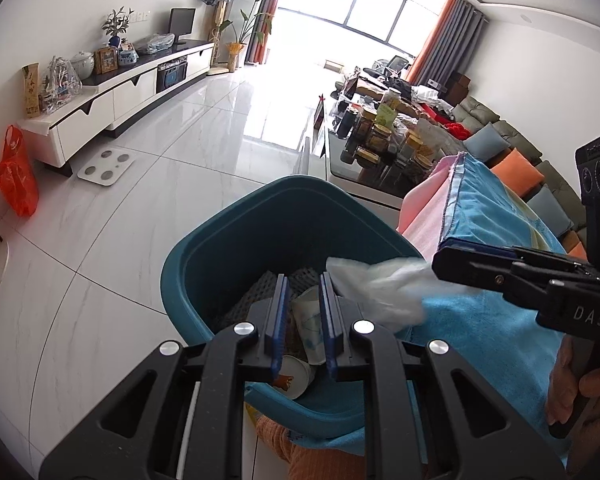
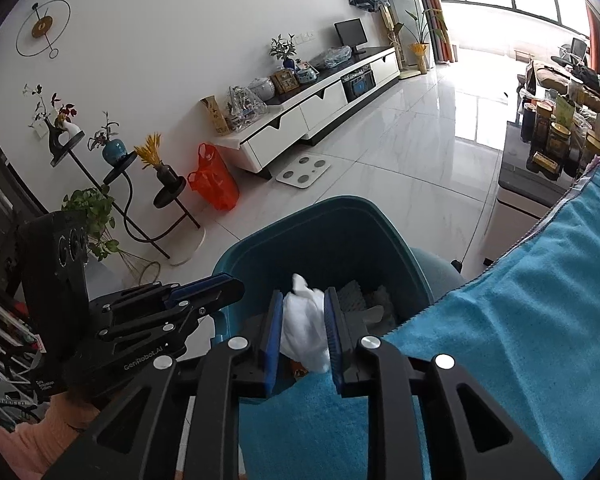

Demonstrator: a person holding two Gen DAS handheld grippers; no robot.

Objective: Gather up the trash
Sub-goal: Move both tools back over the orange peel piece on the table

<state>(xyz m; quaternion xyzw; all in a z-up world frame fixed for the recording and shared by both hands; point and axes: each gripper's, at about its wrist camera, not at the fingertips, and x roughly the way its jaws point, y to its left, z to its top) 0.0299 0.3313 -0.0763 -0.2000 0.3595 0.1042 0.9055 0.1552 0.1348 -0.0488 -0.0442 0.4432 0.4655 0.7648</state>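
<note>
A teal bin (image 1: 228, 240) (image 2: 340, 220) stands on the floor below both grippers. It holds paper cups (image 1: 308, 324) and grey foam mesh (image 1: 256, 292). My left gripper (image 1: 303, 292) hangs over the bin's near rim, its jaws a narrow gap apart with nothing between them; the cups show through the gap. In the right wrist view the left gripper (image 2: 236, 288) sits at the bin's left rim. My right gripper (image 2: 304, 300) (image 1: 440, 264) is over the bin, shut on a crumpled white wad (image 2: 306, 332) (image 1: 380, 288), which looks blurred in the left wrist view.
A blue towel (image 1: 480, 328) (image 2: 540, 300) and pink cloth (image 1: 424, 208) drape beside the bin's right side. A low table crowded with jars (image 1: 380, 136) is beyond. An orange bag (image 2: 214, 182), a white scale (image 2: 304, 170), a TV cabinet (image 2: 312, 108) and a plant stand (image 2: 120, 184) line the far wall.
</note>
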